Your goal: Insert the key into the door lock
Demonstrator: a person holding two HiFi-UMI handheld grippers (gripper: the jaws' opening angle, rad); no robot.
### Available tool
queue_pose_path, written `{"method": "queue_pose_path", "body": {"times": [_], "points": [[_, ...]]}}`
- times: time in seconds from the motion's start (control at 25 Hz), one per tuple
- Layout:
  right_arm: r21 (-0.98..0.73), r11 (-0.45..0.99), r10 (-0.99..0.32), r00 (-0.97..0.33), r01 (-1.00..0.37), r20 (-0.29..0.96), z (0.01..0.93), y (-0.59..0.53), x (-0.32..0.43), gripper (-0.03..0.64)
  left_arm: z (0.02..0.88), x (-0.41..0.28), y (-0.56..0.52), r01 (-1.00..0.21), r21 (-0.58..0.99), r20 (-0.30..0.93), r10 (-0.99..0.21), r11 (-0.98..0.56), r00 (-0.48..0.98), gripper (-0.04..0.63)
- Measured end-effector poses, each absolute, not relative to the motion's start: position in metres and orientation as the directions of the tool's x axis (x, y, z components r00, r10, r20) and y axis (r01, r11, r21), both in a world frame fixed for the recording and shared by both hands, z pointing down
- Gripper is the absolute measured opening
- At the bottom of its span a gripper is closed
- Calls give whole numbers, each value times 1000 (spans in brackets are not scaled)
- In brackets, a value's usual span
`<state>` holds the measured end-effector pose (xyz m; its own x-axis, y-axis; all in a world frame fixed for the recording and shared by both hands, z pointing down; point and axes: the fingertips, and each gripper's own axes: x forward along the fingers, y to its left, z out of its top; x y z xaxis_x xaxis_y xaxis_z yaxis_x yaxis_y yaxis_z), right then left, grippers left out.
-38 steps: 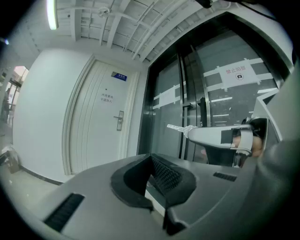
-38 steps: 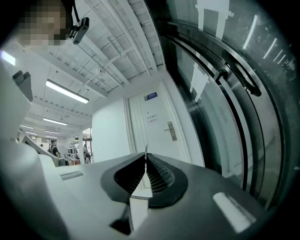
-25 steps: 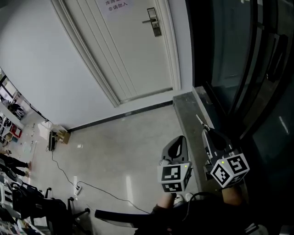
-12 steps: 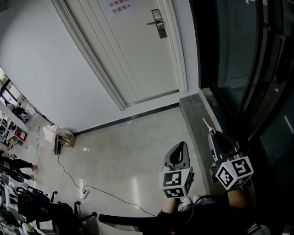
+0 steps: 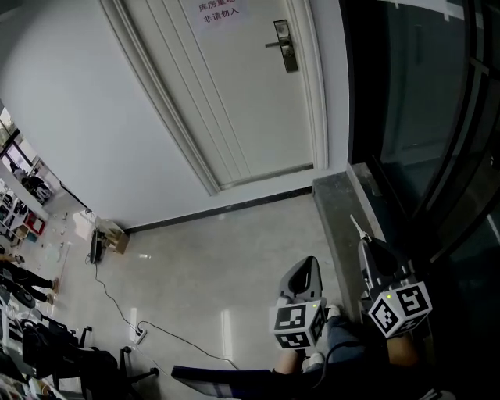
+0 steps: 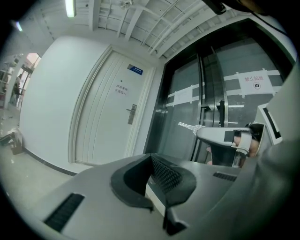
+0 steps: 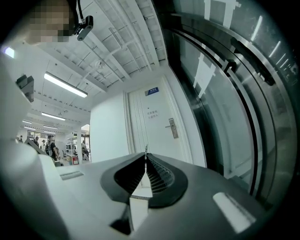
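1. Head view: a white panelled door [image 5: 234, 86] stands closed. Its oblong metal door lock [image 5: 286, 45], with a lever handle, sits near the door's right edge, below a paper notice [image 5: 219, 9].
2. The right gripper [image 5: 363, 244] is pressed together on a thin silver key [image 5: 355, 226]. The narrow blade sticks out past the jaw tips, well apart from the lock, above a dark speckled stone ledge [image 5: 332, 205].
3. Right gripper view: the ribbed dark pads pinch the key edge-on, so it shows only as a fine sliver.
4. Left gripper view: the left gripper [image 6: 151, 157] has its jaws pressed together, with nothing between the ribbed pads. The toothed key blade shows to the right.
5. The floor [image 5: 226, 250] is pale, glossy tile. Dark glass panels [image 5: 422, 117] run along its right edge.
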<state>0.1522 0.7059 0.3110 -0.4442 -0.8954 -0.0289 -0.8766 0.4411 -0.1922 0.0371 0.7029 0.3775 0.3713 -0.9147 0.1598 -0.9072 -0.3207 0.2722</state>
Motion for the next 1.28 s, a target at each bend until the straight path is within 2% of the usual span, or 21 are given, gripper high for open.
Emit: {"method": "queue_pose_path", "body": {"times": [0.64,1.28], "points": [[-175,488,-871,-488,-855,-47,302,497,181,11,359,80,496,-912,232,137,-917,-339,376,0],[-139,498,-866,-499,-856,-31,315,380,170,11,376,67,375,-918,248,155,-922,-310,354,0]]}}
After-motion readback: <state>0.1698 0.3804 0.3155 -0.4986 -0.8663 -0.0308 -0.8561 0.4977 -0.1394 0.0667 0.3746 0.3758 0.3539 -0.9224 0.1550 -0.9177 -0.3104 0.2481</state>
